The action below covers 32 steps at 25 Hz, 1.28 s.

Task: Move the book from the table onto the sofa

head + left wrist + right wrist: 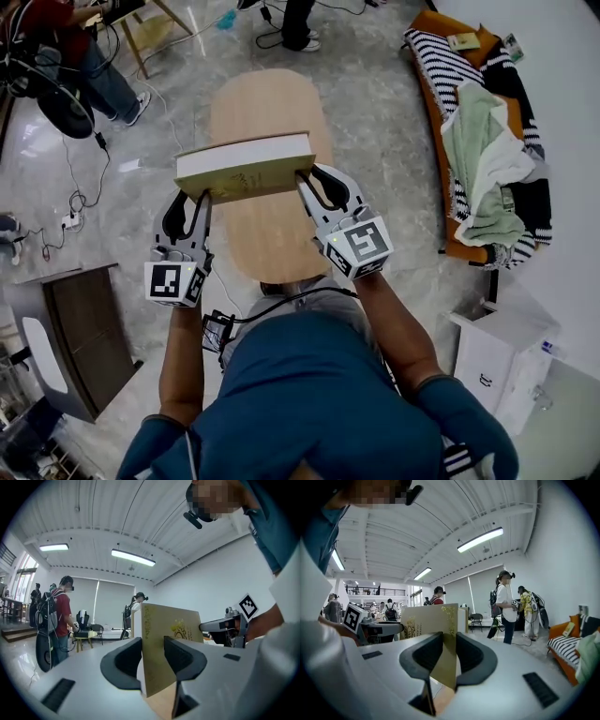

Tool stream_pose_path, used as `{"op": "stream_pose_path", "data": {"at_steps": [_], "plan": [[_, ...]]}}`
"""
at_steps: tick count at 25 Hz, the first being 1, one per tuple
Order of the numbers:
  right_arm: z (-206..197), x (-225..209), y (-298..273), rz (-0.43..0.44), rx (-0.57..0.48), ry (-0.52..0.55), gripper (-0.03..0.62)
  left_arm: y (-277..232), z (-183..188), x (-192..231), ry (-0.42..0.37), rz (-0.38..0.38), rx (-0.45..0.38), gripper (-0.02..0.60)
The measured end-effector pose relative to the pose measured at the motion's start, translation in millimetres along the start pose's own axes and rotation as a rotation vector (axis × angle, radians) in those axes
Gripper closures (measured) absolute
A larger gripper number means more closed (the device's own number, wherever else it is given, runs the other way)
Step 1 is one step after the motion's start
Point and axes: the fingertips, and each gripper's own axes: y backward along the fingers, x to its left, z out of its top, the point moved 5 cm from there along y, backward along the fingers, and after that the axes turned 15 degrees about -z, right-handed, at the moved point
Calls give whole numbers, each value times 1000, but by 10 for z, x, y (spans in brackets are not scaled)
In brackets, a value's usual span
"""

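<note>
You hold the one book [246, 167] in the air above the single oval table [272, 103], clear of its top. It stands on edge with the page block up and the cover toward you. Both claws grip it: the left claw [199, 202] is clamped on its left end and the right claw [309, 180] on its right end. In each claw's own view the cover is pinched between narrowly set pads, with nothing else in the grip.

The book's long axis runs left to right, from one claw to the other. The one sofa [434, 111] lies to the right and somewhat farther off, well apart from the book, so the right claw is the nearer one and should lead the swing. I judge the seat crowded: a striped blanket [441, 61] and loose clothes [478, 141] cover much of it, so look for a flat patch.

The count is one book, one table, one sofa and two claws.
</note>
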Motion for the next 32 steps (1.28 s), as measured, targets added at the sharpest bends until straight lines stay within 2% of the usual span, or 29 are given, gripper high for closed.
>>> {"op": "stream_pose_path", "data": {"at_steps": [9, 16, 19, 25, 29, 32], "plan": [[782, 243, 521, -1, -160, 41, 499, 377, 819, -287, -121, -25, -97, 430], [1172, 254, 860, -29, -240, 81, 501, 436, 1230, -498, -184, -66, -163, 430], [1274, 289, 992, -43, -266, 104, 502, 481, 1307, -562, -188, -81, -188, 430], [1390, 369, 1241, -77, -289, 131, 503, 588, 1360, -688, -192, -118, -172, 430], [1440, 428, 1387, -114, -294, 143, 503, 627, 1474, -744, -214, -159, -228, 430], [1467, 440, 1500, -149, -298, 156, 503, 633, 1438, -781, -210, -192, -203, 430]]}}
